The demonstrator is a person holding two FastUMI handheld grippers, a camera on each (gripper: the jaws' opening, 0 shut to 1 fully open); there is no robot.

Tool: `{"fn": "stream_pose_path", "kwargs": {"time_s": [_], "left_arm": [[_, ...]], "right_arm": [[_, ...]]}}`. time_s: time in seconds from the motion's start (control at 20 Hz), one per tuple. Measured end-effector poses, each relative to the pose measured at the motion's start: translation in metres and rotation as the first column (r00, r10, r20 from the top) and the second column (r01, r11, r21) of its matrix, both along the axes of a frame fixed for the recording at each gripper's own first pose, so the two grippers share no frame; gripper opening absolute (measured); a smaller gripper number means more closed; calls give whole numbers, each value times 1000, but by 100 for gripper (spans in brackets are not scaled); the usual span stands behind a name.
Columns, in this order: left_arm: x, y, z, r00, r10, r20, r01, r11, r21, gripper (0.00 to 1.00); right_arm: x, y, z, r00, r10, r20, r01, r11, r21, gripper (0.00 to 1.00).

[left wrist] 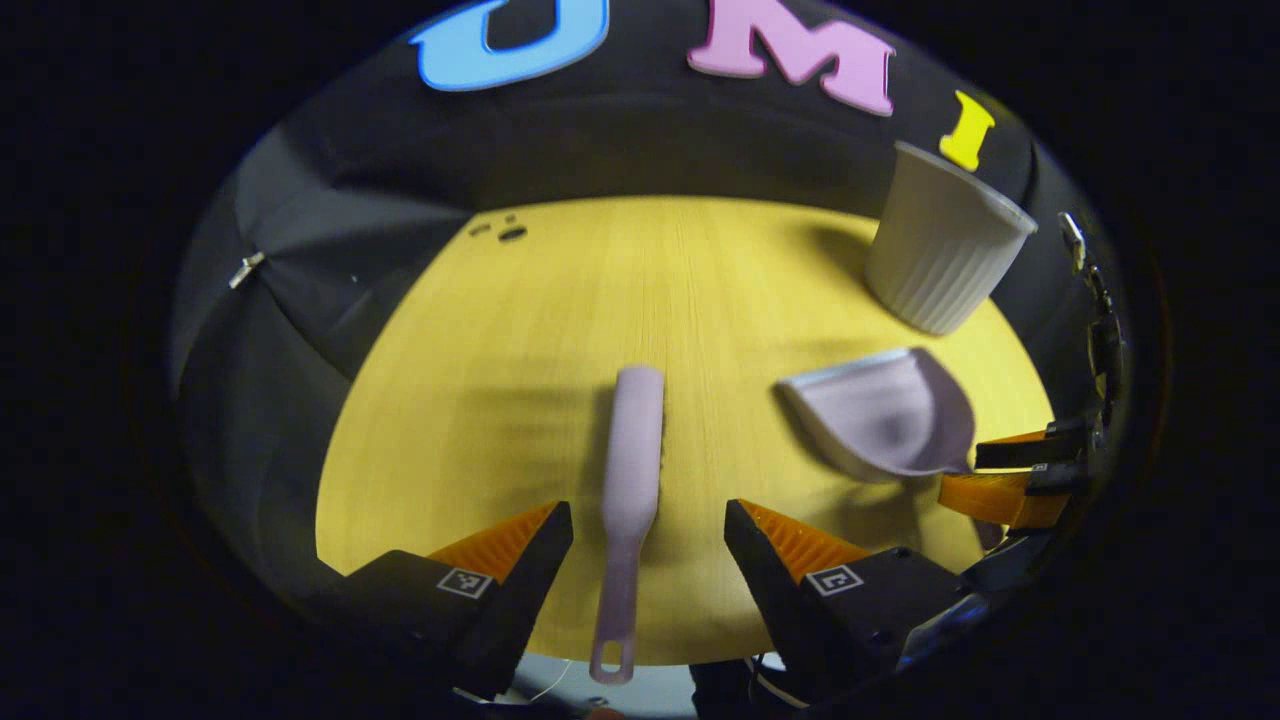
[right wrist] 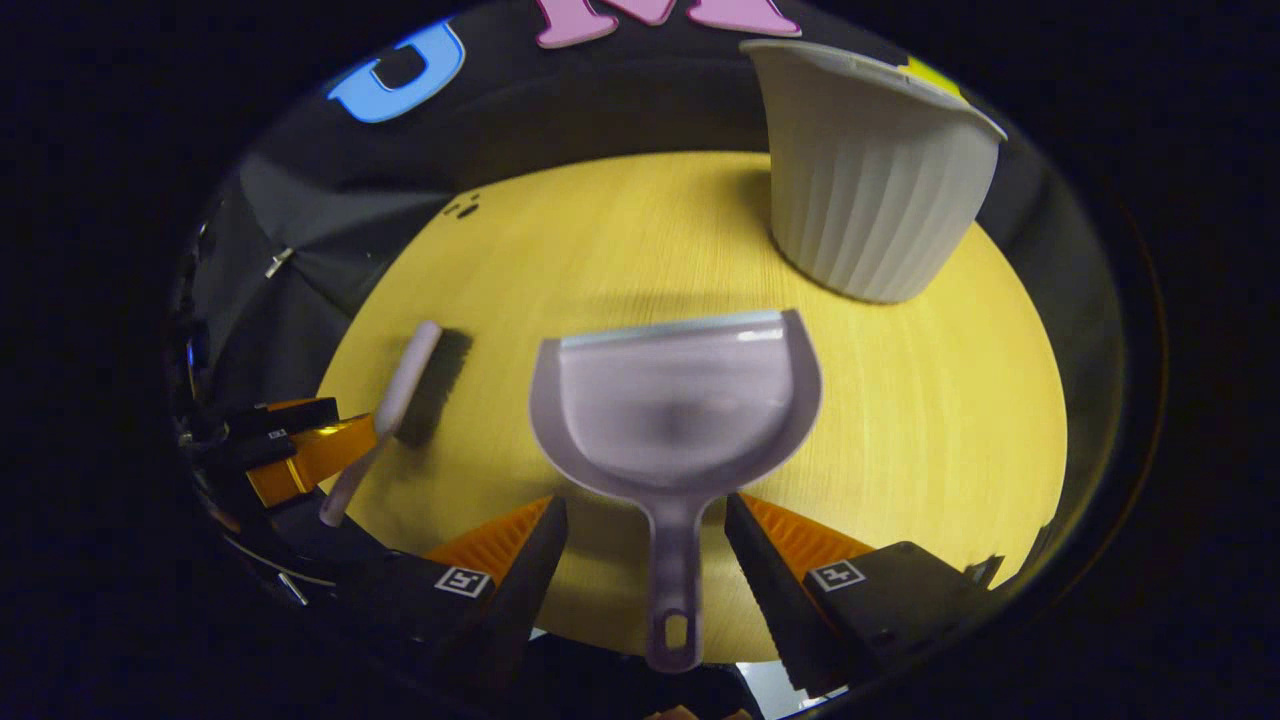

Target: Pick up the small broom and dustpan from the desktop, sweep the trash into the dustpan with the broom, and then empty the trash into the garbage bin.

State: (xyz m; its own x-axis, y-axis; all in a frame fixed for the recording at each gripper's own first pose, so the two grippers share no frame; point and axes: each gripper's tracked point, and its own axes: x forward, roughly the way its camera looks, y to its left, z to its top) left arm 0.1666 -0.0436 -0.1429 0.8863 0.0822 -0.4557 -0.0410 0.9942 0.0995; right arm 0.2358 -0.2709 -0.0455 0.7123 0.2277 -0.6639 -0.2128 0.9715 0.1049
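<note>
The broom [left wrist: 632,470] lies on the yellow desk [left wrist: 500,400], its handle running between the left gripper [left wrist: 648,530]'s wide-spread fingers, untouched. The dustpan [right wrist: 680,410] lies flat, its handle between the right gripper [right wrist: 645,530]'s wide fingers, equally clear. The bin [right wrist: 865,170] stands at one o'clock beyond the dustpan.

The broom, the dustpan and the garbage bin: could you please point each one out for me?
broom [left wrist: 632,450], left gripper view, on the back of its head.
dustpan [right wrist: 680,400], right gripper view, on the inside of its scoop.
garbage bin [right wrist: 870,200], right gripper view, on its ribbed side wall.
</note>
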Motion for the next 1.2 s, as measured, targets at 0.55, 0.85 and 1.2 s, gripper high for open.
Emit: {"fn": "stream_pose_path", "kwargs": {"time_s": [0.55,0.85,1.2], "left_arm": [[-154,-26,198,761,-39,648,23,999,32,97],[-217,-17,157,763,1,646,31,999,-38,97],[-253,4,129,777,57,627,-13,997,-75,97]], "right_arm": [[-43,36,207,759,-68,647,-4,994,108,98],[-104,39,234,652,-98,752,2,992,128,98],[-127,41,203,680,-54,732,27,998,48,98]]}}
